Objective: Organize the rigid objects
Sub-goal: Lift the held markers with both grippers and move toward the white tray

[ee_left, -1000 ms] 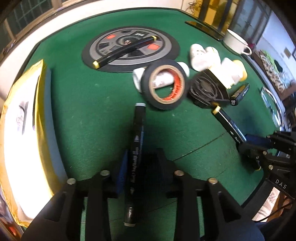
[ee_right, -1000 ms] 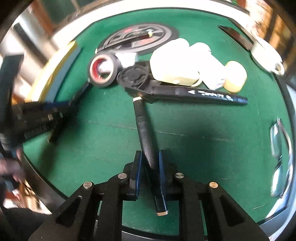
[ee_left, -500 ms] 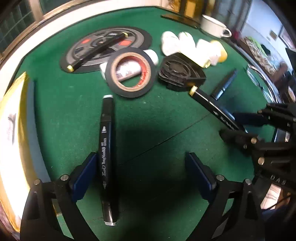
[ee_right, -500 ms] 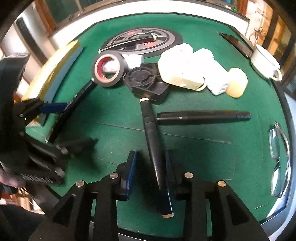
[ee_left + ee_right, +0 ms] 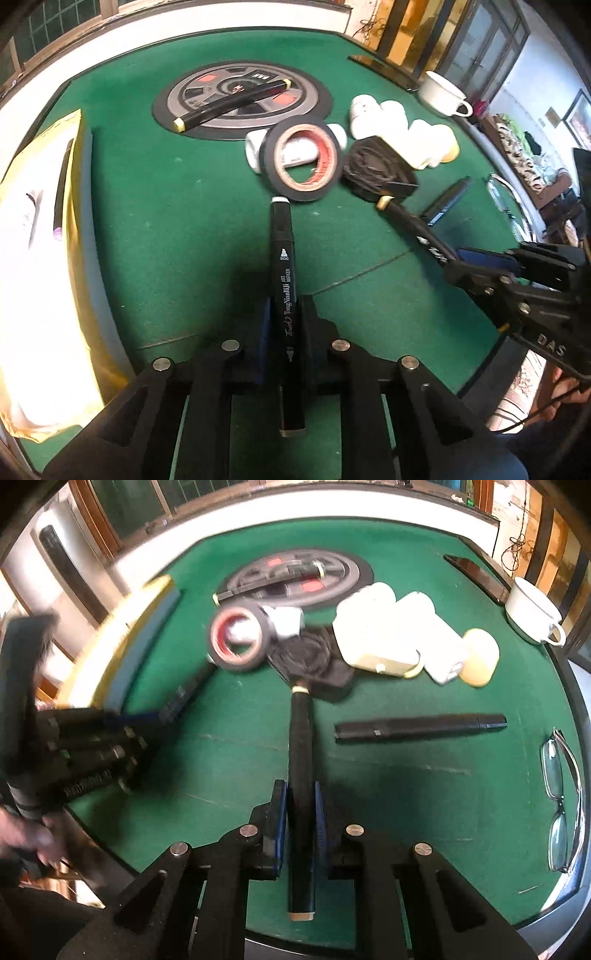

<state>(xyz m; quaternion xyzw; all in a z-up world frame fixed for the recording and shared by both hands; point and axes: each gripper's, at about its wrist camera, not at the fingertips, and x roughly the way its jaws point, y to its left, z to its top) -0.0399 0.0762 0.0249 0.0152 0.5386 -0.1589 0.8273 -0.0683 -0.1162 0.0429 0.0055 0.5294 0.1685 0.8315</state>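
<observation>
My left gripper [image 5: 284,314] is shut on a black art marker [image 5: 282,258] with white lettering, which points toward a black tape roll [image 5: 303,158] with a red core. My right gripper [image 5: 300,797] is shut on a second black marker [image 5: 300,738] with a cream tip, aimed at a black round fan-like part [image 5: 314,657]. That marker and the right gripper [image 5: 480,266] also show at the right of the left wrist view. A third black marker [image 5: 421,725] lies loose on the green felt. Another marker [image 5: 232,103] rests on a round grey mat [image 5: 240,99].
White plastic containers [image 5: 391,635] and a cream lid [image 5: 478,657] lie behind the fan part. A white cup [image 5: 532,613] stands far right. Glasses [image 5: 561,801] lie by the right edge. A yellow-edged white box [image 5: 33,236] sits at the left. A dark phone [image 5: 476,576] lies at the back.
Both grippers were open around their markers half a second ago; both have closed on them. The left gripper has shifted so its marker sits centred between the fingers.
</observation>
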